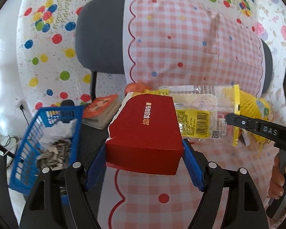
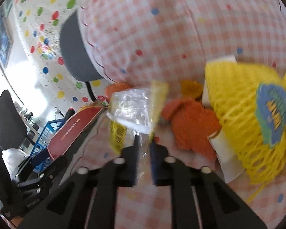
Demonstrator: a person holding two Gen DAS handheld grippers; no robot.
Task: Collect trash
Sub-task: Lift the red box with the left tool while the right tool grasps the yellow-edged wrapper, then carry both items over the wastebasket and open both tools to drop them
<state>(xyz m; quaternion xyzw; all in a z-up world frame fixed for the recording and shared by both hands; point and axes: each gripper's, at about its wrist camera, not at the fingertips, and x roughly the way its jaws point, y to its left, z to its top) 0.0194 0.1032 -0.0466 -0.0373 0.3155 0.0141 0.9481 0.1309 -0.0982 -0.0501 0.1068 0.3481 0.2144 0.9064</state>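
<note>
A red cardboard box [image 1: 143, 126] with a torn white edge sits between the blue pads [image 1: 190, 162] of my left gripper [image 1: 144, 152], which press on its two sides above the pink checked tablecloth [image 1: 162, 200]. My right gripper [image 2: 144, 143] is shut on a clear plastic wrapper with yellow ends [image 2: 133, 106]. In the left wrist view the same wrapper [image 1: 198, 112] lies just right of the box, with the right gripper [image 1: 230, 118] pinching its right end. The red box [image 2: 72, 131] shows at the left of the right wrist view.
A blue basket [image 1: 28, 152] holding seed shells and white paper stands left of the box. A yellow foam net [image 2: 244, 114] and an orange net [image 2: 192, 129] lie to the right. A small book [image 1: 103, 112], a grey chair [image 1: 99, 38] and a person's hand [image 1: 278, 179] are also in view.
</note>
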